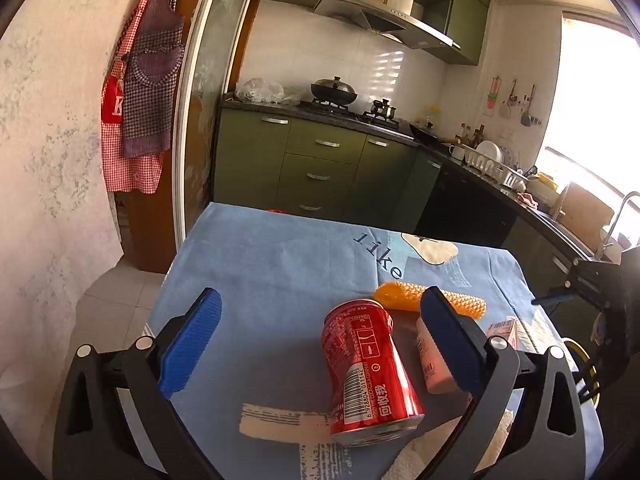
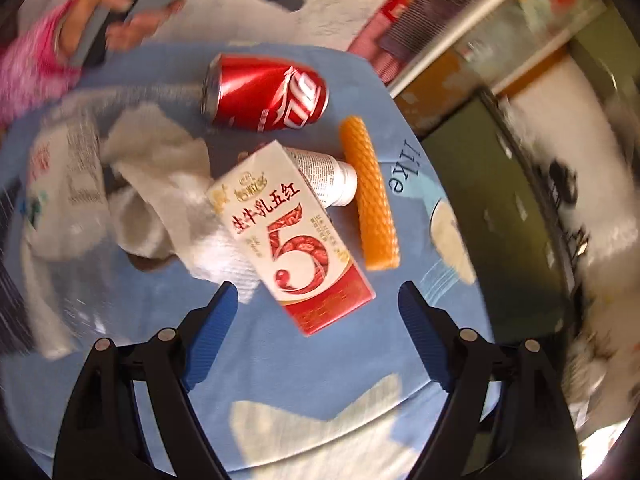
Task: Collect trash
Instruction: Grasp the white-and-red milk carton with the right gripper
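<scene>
Blown-out window glare, sharp left view; right view motion-blurred, fisheye-bent edges

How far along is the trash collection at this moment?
Nothing looks collected yet. The red soda can, milk carton, small bottle, orange textured piece and crumpled paper towel all lie on the blue tablecloth. Both tongs, left and right, are open and empty.

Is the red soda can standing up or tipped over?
Tipped over. The red soda can lies on its side on the blue tablecloth, its printed side facing up.
</scene>
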A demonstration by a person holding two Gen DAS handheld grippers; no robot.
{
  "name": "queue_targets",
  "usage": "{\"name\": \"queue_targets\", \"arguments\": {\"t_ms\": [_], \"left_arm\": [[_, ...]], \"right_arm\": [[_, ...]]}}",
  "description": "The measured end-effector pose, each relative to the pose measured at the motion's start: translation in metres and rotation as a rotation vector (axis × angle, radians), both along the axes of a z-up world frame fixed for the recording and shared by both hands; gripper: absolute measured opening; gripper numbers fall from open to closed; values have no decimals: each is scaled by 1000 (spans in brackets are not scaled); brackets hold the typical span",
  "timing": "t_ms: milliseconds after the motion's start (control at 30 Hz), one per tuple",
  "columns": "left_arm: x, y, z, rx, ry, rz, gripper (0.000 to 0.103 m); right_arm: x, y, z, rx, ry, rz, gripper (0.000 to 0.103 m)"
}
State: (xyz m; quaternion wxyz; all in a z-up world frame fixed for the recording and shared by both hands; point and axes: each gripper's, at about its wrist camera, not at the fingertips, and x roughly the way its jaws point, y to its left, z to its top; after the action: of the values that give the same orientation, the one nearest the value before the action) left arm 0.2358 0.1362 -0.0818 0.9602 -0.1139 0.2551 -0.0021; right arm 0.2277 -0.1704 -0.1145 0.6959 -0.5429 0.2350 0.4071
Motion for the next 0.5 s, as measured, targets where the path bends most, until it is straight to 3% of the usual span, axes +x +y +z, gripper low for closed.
{"name": "queue_targets", "arguments": {"t_ms": [133,267,500], "left_arm": [[4,2,-3,-31,21,-10,98],[6,4,-5,-56,33,-15,98],[8,-4,-9,-49,45,-33,98]], "right_arm": [[-3,7,-14,-85,-89,94,72],[-3,14,-30,-172,-177,150,54],[2,17,-38,-225,-189,175,53]]}}
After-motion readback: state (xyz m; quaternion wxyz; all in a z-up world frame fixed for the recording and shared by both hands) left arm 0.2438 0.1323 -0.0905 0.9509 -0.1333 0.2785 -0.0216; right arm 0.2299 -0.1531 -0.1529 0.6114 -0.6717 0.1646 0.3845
